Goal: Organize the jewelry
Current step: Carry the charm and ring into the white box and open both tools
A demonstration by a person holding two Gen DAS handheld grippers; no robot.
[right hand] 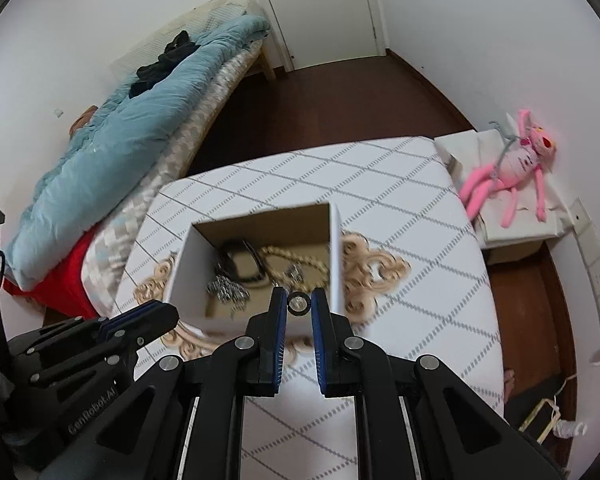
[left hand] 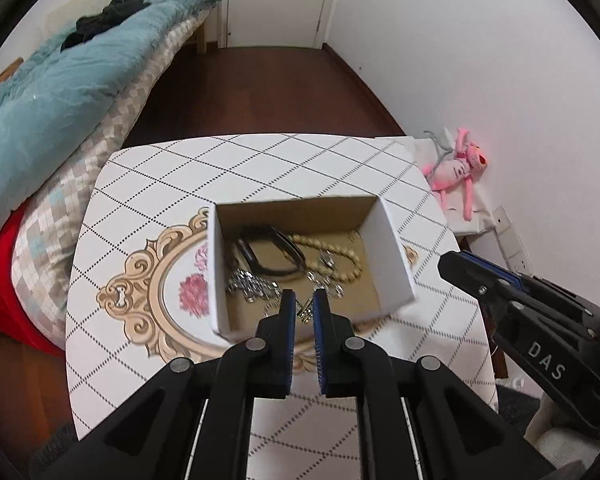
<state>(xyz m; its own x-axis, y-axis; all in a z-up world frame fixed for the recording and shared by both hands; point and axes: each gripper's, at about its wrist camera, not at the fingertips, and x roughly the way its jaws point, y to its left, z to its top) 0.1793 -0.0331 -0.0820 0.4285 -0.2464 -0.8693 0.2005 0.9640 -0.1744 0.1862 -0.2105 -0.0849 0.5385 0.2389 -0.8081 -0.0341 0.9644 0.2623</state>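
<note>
Jewelry (left hand: 284, 268) lies tangled in the open box (left hand: 396, 256) at frame centre, while the left gripper (left hand: 303, 312) pinches a small metal piece and the right gripper (right hand: 299, 305) clamps a ring (right hand: 299, 303), both poised over the near wall, apparently for dropping in.

Even, soft indoor light, faint shadows, strong fisheye bending with dark corners, slight motion blur.
</note>
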